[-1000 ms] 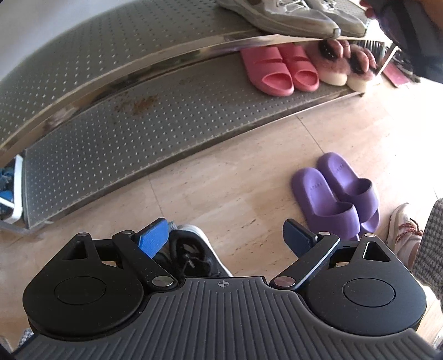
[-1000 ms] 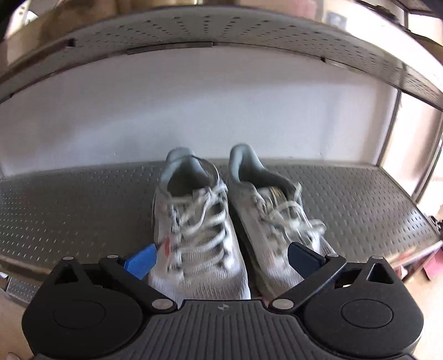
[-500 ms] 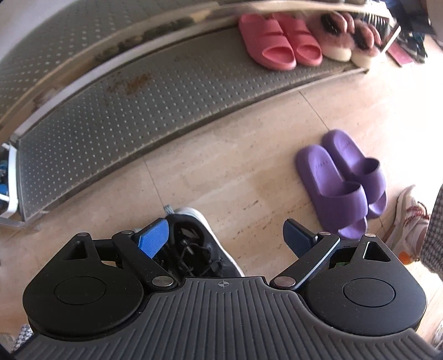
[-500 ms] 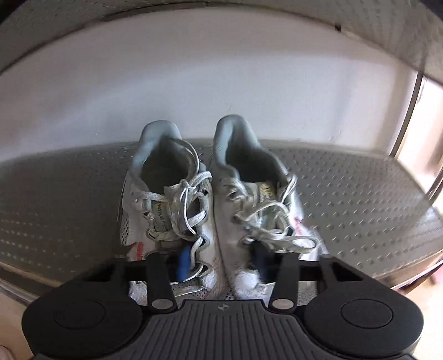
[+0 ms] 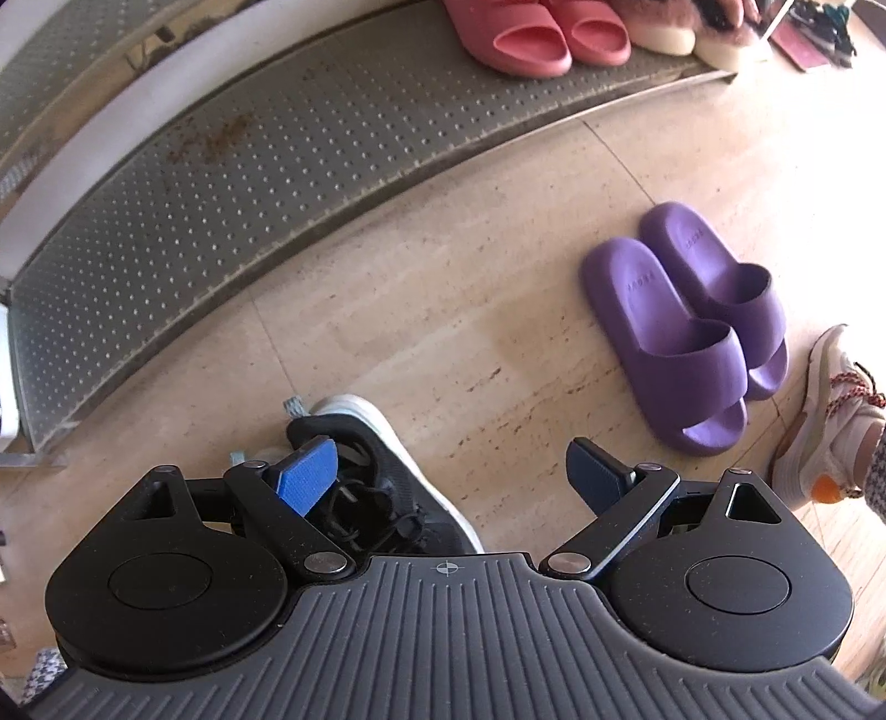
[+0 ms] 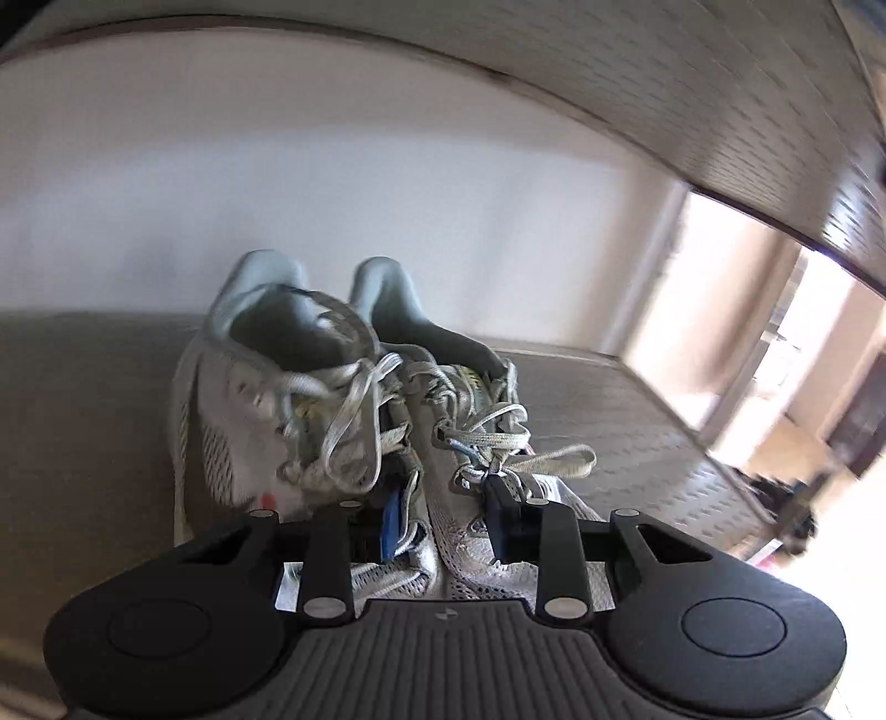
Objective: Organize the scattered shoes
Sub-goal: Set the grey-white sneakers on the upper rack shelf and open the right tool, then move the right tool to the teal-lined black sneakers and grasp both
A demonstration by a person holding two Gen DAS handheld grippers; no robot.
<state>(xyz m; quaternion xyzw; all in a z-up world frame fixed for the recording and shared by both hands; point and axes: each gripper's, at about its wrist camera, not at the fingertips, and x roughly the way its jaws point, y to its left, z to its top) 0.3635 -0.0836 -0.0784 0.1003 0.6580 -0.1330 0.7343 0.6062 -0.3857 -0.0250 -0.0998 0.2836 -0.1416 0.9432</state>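
Right tool point(image 6: 443, 523) closing, pads pinching the touching inner sides of the grey sneakers point(image 6: 354, 421) on the shelf point(image 6: 637, 443). Left tool point(image 5: 451, 471) wide apart above the black sneaker point(image 5: 387, 487) on the floor point(image 5: 443, 310), nothing gripped; purple slippers point(image 5: 686, 327) lie nearby.

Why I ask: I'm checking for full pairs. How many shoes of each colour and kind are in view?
pink slides: 2
fluffy pink slippers: 2
purple slides: 2
black sneaker: 1 in view
grey laced sneakers: 2
white sneaker on a person's foot: 1
Total: 10
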